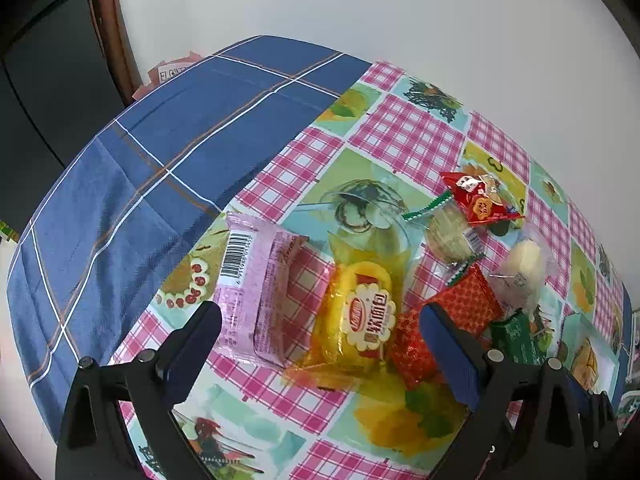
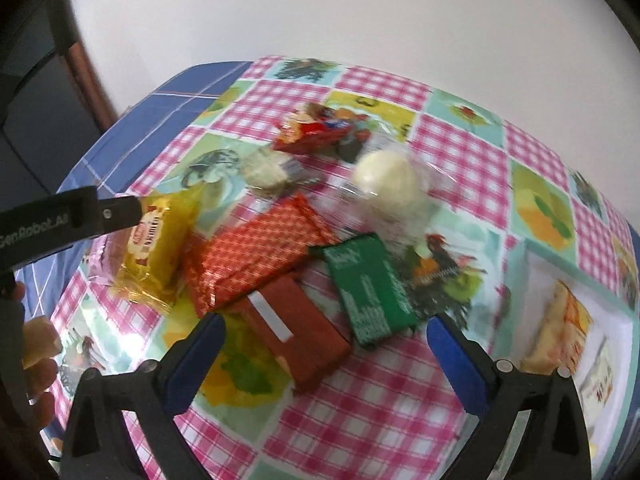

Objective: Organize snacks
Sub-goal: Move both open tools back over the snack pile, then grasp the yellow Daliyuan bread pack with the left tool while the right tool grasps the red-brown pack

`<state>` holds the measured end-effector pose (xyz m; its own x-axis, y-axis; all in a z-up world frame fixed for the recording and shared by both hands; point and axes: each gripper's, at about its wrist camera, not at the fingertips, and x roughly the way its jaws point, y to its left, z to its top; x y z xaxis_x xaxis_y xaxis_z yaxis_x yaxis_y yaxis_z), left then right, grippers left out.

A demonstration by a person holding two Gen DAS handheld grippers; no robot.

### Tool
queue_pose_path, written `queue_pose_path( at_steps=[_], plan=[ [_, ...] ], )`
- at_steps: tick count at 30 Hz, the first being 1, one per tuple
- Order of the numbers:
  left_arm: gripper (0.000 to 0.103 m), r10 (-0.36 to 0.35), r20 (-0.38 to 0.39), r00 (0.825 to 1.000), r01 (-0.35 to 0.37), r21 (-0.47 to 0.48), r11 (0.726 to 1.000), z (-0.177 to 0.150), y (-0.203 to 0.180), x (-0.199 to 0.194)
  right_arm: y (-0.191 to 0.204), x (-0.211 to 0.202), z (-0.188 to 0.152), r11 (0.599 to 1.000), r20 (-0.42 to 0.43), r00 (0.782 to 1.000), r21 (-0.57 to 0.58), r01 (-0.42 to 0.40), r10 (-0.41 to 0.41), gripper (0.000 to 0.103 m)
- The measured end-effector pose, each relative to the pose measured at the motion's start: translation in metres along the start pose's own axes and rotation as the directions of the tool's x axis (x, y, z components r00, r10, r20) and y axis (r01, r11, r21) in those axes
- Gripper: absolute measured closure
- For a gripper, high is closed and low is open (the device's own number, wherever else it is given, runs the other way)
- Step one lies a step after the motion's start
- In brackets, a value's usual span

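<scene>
- Two claws hang over a counter (image 1: 404, 136) under a pink-check cloth, with a blue cloth (image 1: 160, 152) to the left.
- Left claw (image 1: 320, 332): spread wide, holding nothing, above a pink pack (image 1: 260, 292) and a yellow bread pack (image 1: 360, 316) lying side by side.
- Right of these in the left view: an orange-red pack (image 1: 468, 300), a green pack (image 1: 516, 336), a pale bun (image 1: 520, 276) in clear wrap, a round green-edged snack (image 1: 448, 232) and a red sachet (image 1: 480, 200) farther back.
- Right claw (image 2: 326, 338): spread wide and empty, above a brown-red pack (image 2: 296, 336) and the green pack (image 2: 368, 288), which lie between its fingers.
- Far right in the right view: a white tray (image 2: 624, 320) holding a yellowish pack (image 2: 560, 336), blurred, perhaps biscuits.
</scene>
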<state>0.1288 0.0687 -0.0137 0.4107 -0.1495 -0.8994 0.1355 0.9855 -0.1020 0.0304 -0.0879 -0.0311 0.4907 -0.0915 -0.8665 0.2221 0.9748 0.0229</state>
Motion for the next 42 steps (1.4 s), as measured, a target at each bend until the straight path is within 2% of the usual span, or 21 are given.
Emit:
queue_pose_path(
  at_steps=[3, 6, 10, 16, 20, 26, 31, 34, 35, 37, 42],
  plan=[
    [0.004, -0.005, -0.006, 1.000, 0.005, -0.010, 1.000, 0.001, 0.002, 0.005, 0.010, 0.005, 0.004, 0.999, -0.001, 1.000, -0.041, -0.007, 0.007, 0.010],
    [0.004, -0.015, -0.025, 1.000, 0.015, -0.006, 1.000, 0.001, 0.002, 0.010, 0.017, 0.012, 0.007, 0.997, -0.013, 0.999, -0.065, -0.050, 0.049, 0.016],
    [0.004, -0.015, -0.029, 0.999, 0.015, 0.008, 1.000, 0.000, -0.001, 0.015, 0.023, 0.022, 0.008, 0.995, -0.035, 0.998, -0.083, -0.054, 0.051, 0.019],
    [0.004, -0.031, -0.065, 0.997, 0.033, 0.040, 0.999, -0.001, -0.009, 0.025, 0.019, 0.028, 0.003, 0.996, -0.058, 0.997, -0.072, -0.045, 0.041, 0.026],
    [0.004, -0.058, -0.089, 0.994, 0.062, 0.042, 0.997, -0.002, -0.015, 0.031, 0.018, 0.027, 0.000, 0.994, -0.090, 0.991, -0.048, -0.102, 0.097, 0.031],
    [0.008, -0.054, -0.106, 0.993, 0.061, 0.060, 0.996, -0.004, -0.023, 0.041, 0.014, 0.031, -0.004, 0.994, -0.119, 0.987, -0.013, -0.111, 0.108, 0.046],
    [0.035, -0.045, -0.141, 0.989, 0.052, 0.051, 0.997, -0.003, -0.020, 0.055, 0.017, 0.035, -0.009, 0.995, -0.131, 0.988, -0.036, -0.093, 0.088, 0.052],
    [0.046, -0.056, -0.154, 0.986, 0.061, 0.031, 0.998, -0.004, -0.018, 0.060, 0.018, 0.036, -0.010, 0.996, -0.132, 0.988, -0.041, -0.080, 0.074, 0.056],
    [0.047, -0.057, -0.153, 0.987, 0.062, 0.030, 0.998, -0.004, -0.018, 0.061, 0.018, 0.038, -0.010, 0.996, -0.133, 0.988, -0.035, -0.078, 0.073, 0.057],
    [0.058, -0.048, -0.147, 0.988, 0.053, 0.031, 0.998, -0.007, -0.018, 0.060, 0.018, 0.039, -0.011, 0.997, -0.134, 0.988, -0.028, -0.078, 0.073, 0.059],
    [0.061, -0.069, -0.144, 0.987, 0.071, 0.009, 0.997, -0.008, -0.015, 0.055, 0.017, 0.036, -0.013, 0.996, -0.135, 0.987, 0.003, -0.085, 0.085, 0.061]
  ],
)
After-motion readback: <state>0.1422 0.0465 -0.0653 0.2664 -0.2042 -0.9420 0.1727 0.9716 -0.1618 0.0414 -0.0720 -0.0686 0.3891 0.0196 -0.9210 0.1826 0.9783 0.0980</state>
